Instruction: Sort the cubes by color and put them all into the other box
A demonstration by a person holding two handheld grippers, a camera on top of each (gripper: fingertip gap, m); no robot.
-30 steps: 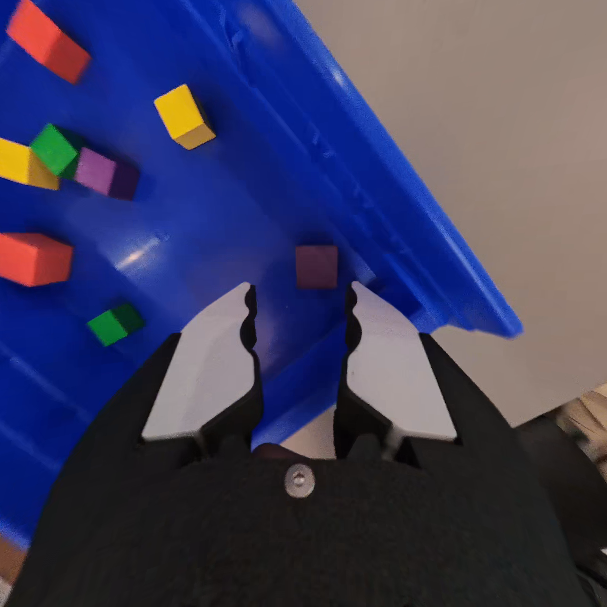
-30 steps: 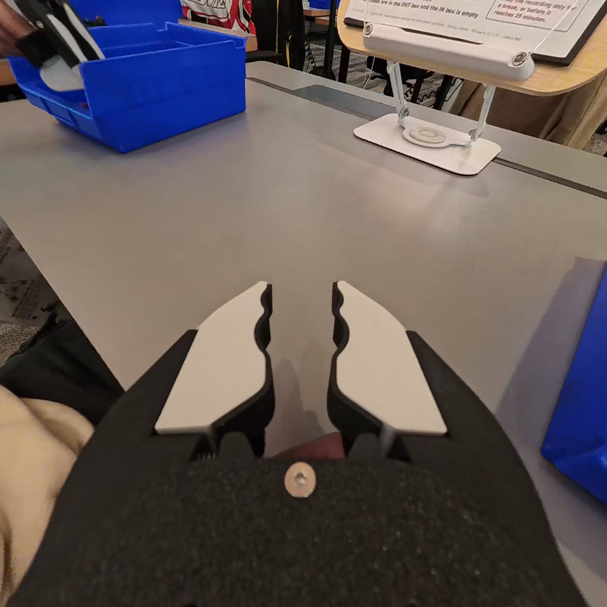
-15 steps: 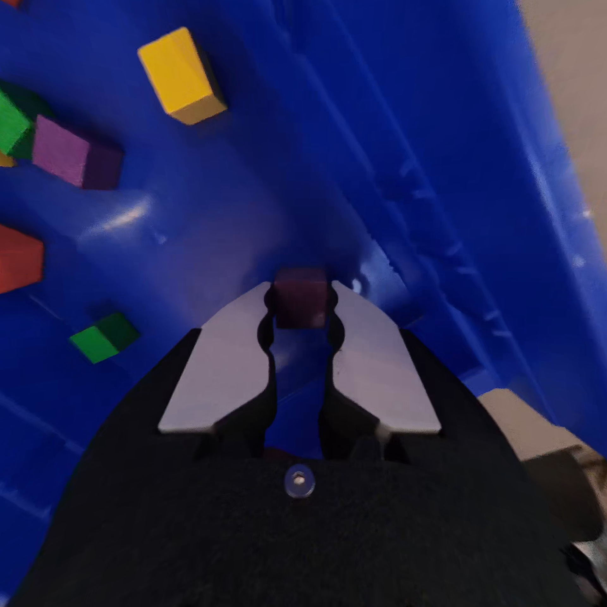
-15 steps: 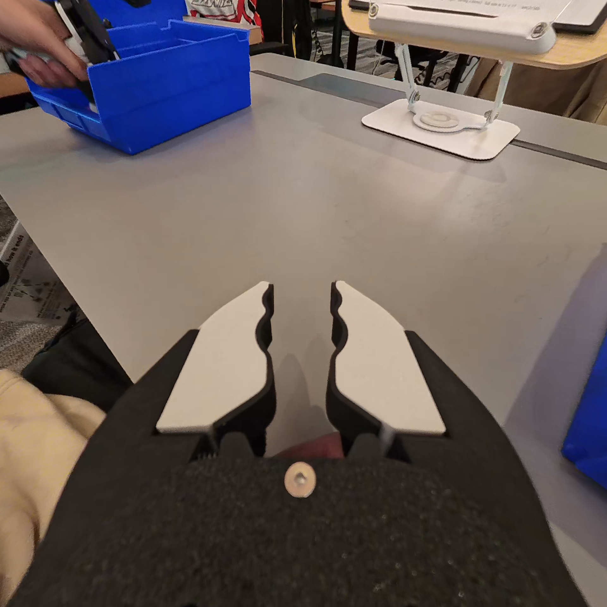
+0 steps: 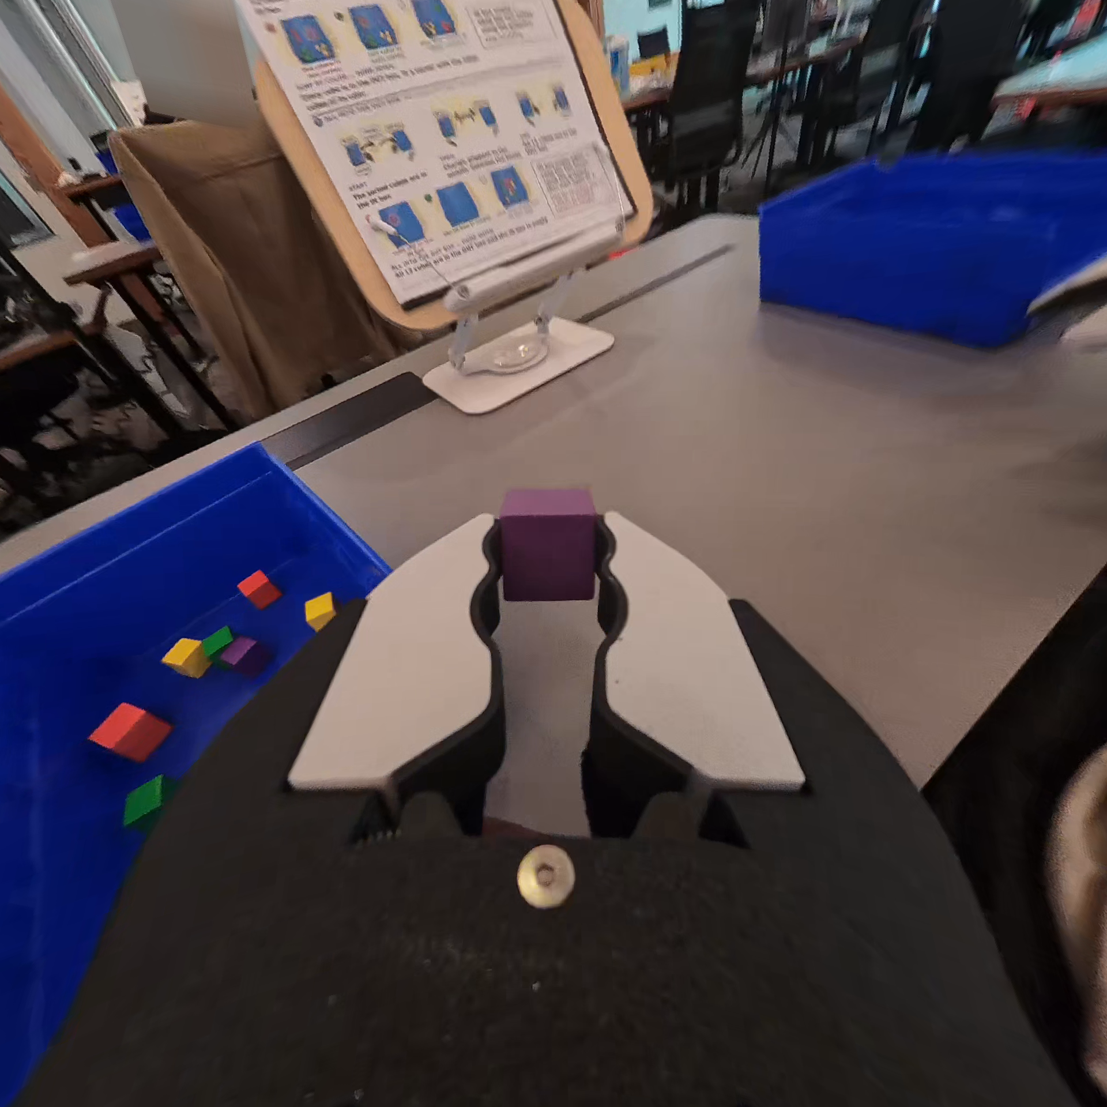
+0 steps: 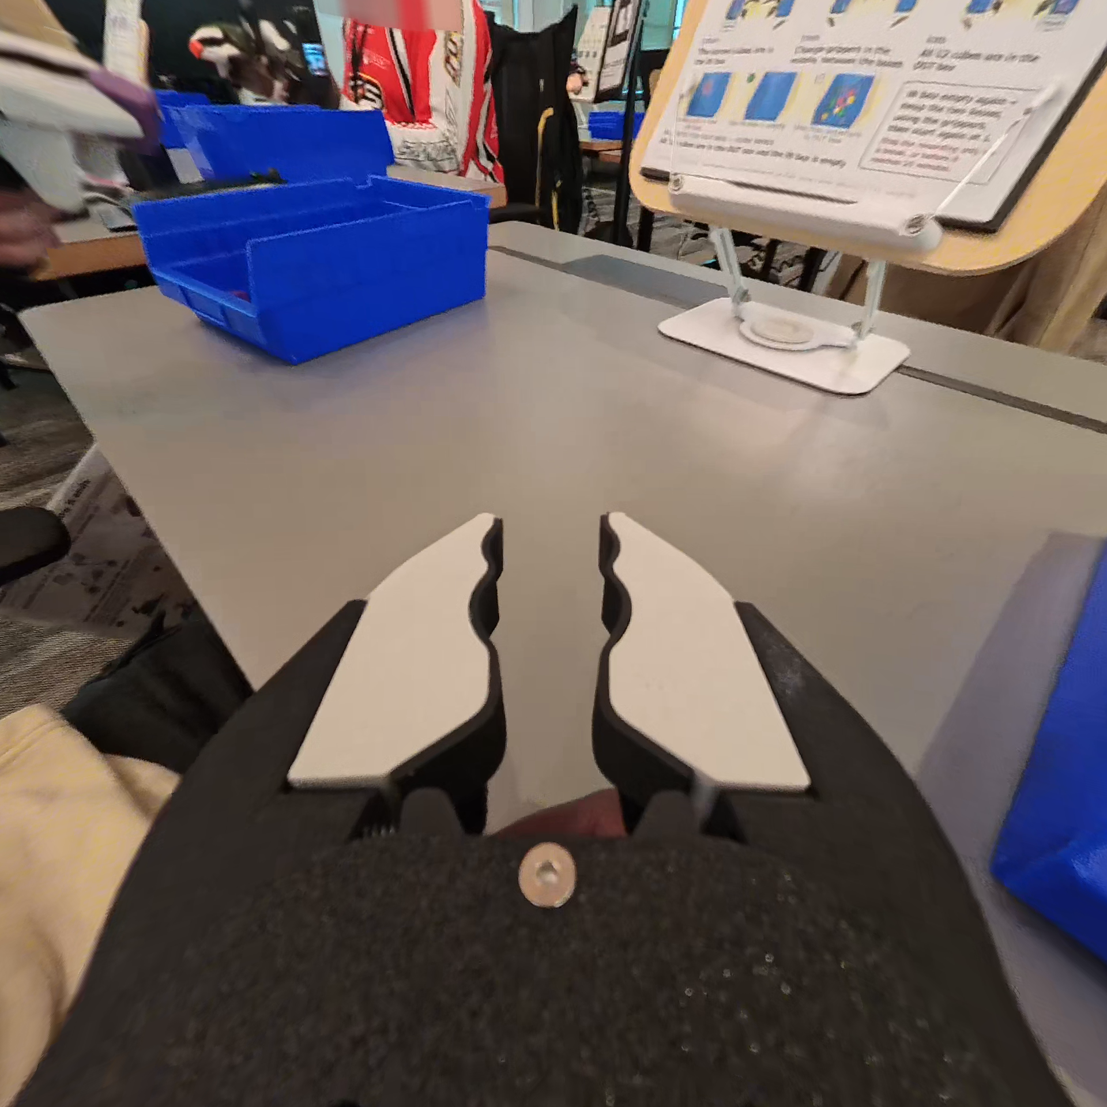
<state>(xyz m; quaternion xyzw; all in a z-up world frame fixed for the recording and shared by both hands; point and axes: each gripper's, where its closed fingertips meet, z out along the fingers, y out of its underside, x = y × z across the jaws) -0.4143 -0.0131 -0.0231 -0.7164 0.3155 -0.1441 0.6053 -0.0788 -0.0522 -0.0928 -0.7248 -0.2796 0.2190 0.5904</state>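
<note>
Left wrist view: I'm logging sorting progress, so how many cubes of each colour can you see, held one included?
Purple cubes: 2, one in the left gripper at, one in the near blue box at
Red cubes: 2
Yellow cubes: 2
Green cubes: 2
Total: 8

White stand (image 5: 520,363) with an instruction sheet (image 5: 455,138) on the grey table (image 6: 569,431), draped chair (image 5: 239,257) behind.

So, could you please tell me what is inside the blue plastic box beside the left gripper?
The blue plastic box holds two red, two yellow, two green cubes and one purple cube; the left gripper hides its near corner.
</note>
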